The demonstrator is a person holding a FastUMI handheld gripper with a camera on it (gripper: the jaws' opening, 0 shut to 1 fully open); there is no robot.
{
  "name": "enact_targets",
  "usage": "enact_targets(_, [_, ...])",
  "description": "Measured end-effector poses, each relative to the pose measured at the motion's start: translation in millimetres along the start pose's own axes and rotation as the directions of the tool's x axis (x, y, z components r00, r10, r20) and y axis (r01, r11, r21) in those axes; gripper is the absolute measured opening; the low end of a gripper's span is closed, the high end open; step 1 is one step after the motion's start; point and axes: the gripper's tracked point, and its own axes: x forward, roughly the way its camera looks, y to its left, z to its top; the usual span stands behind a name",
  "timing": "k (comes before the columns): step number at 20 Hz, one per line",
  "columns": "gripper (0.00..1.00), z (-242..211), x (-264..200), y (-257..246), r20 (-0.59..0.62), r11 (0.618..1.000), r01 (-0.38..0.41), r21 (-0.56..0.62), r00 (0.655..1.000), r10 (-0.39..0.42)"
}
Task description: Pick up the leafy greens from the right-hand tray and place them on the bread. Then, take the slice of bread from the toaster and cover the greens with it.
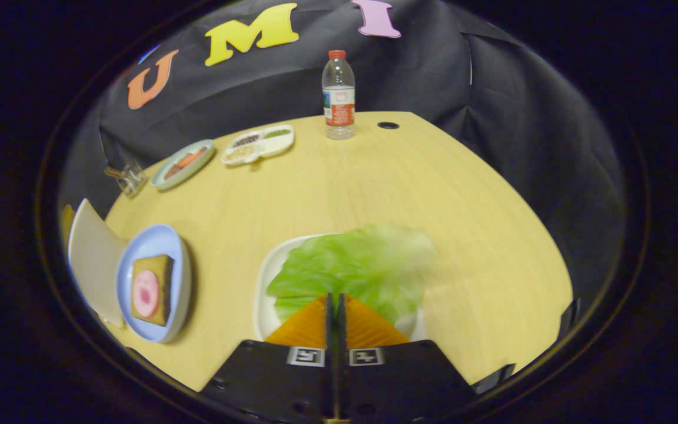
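Observation:
A big light-green lettuce leaf (356, 265) spreads over the white tray (263, 306) just ahead of my fingers. My gripper (334, 297) is shut, its orange fingers (306, 327) pressed together with the leaf's near edge pinched at their tips. The leaf's far right end is blurred. Off to the left, a blue plate (165, 238) holds a slice of brown bread (159, 288) topped with a round pink slice (145, 293).
A white object (92, 265) stands just left of the blue plate. Far across the wooden table (433, 188) stand a water bottle (338, 94), a divided white dish (258, 143), a green plate (183, 164) with orange food, and a small clear item (127, 176).

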Motion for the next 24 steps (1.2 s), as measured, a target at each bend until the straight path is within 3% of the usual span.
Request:
enact_targets(1, [0.01, -0.3, -1.8, -1.5, -0.001, 1.0, 0.008, 0.0, 1.0, -0.008])
enact_targets(16, [0.0, 35.4, -108.1, 45.1, 0.231, 0.999, 0.001, -0.034, 0.973, 0.007])
enact_targets(24, [0.01, 12.5, -74.1, 13.3, 0.172, 0.998, 0.054, 0.021, 0.983, -0.057])
